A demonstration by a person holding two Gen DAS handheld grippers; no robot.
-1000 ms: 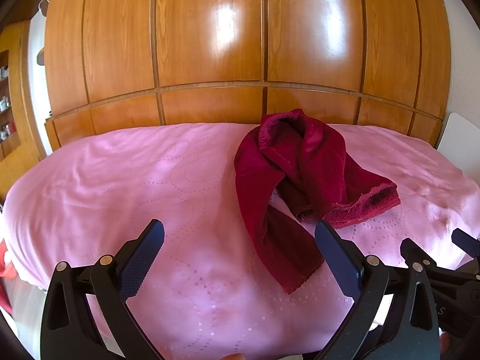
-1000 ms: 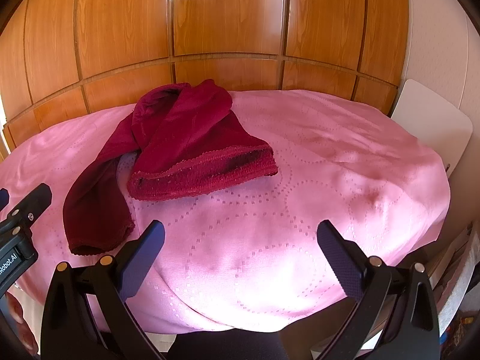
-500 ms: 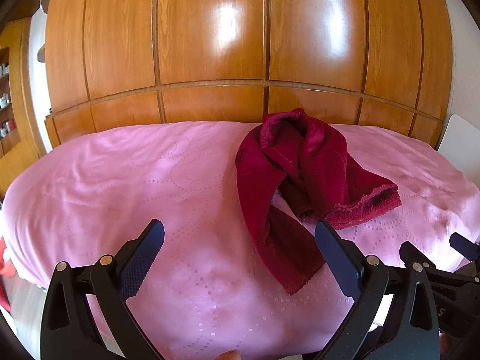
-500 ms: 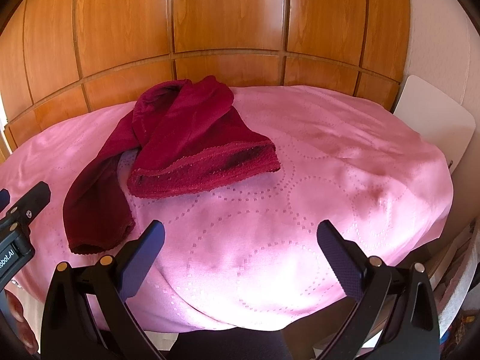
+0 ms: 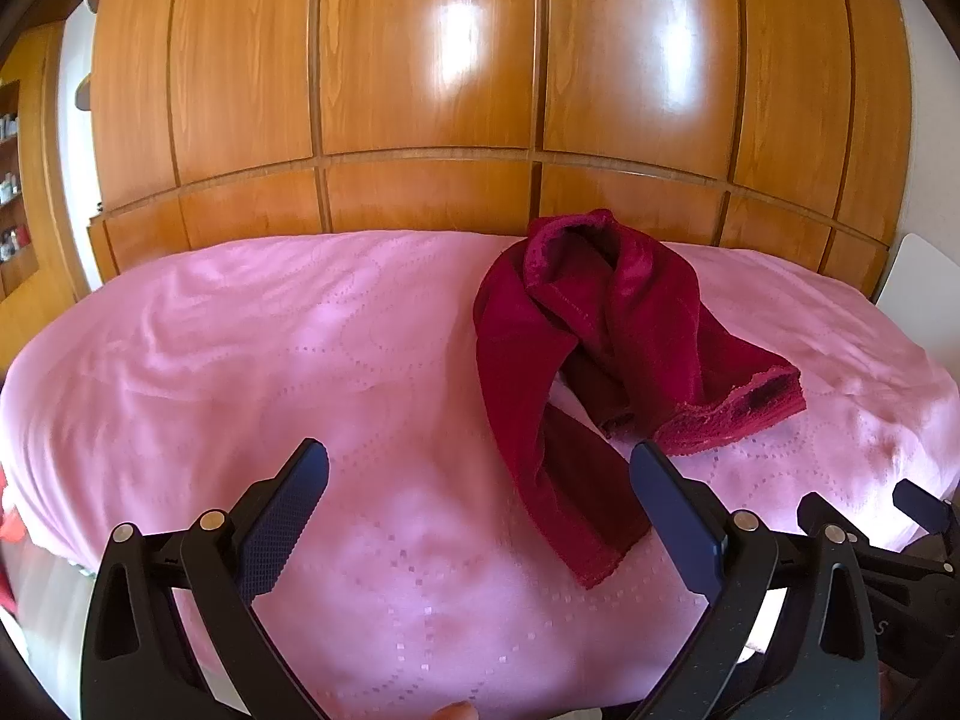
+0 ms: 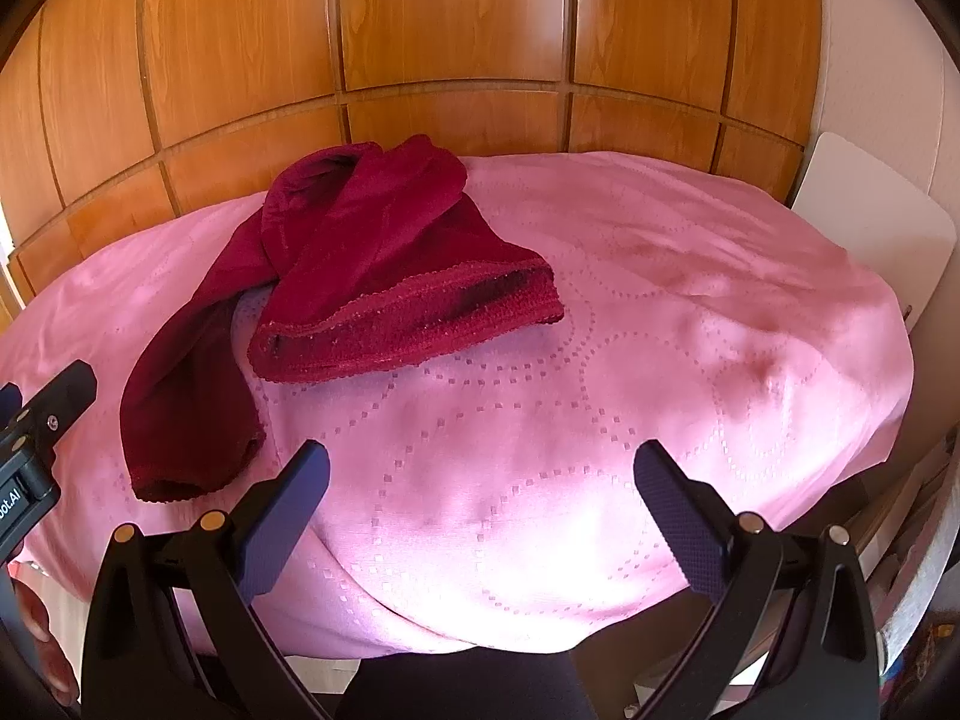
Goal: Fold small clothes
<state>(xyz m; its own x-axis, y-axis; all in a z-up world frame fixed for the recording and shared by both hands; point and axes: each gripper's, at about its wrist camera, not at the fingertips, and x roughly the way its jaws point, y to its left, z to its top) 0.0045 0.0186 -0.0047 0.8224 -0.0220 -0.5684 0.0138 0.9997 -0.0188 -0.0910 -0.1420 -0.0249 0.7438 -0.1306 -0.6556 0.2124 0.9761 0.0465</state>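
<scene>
A crumpled dark red garment (image 5: 606, 348) (image 6: 366, 276) lies bunched on the pink bedcover (image 5: 270, 372) (image 6: 630, 360), one narrow end trailing toward me and a lace-trimmed edge off to the right. My left gripper (image 5: 480, 468) hovers open above the cover, its right finger close to the trailing end, nothing between the fingers. My right gripper (image 6: 480, 468) is open too, over bare cover in front and to the right of the garment. The other gripper's body shows at the left edge of the right wrist view.
A wall of glossy wooden wardrobe panels (image 5: 432, 120) stands right behind the bed. A white board (image 6: 870, 222) leans at the bed's right side. Shelves with small items (image 5: 9, 180) sit at far left. The near bed edge (image 6: 480, 636) drops off below the grippers.
Both grippers have crept slightly forward and up; the garment sits a little lower and nearer in the views. The garment itself has not moved and both grippers stay open.
</scene>
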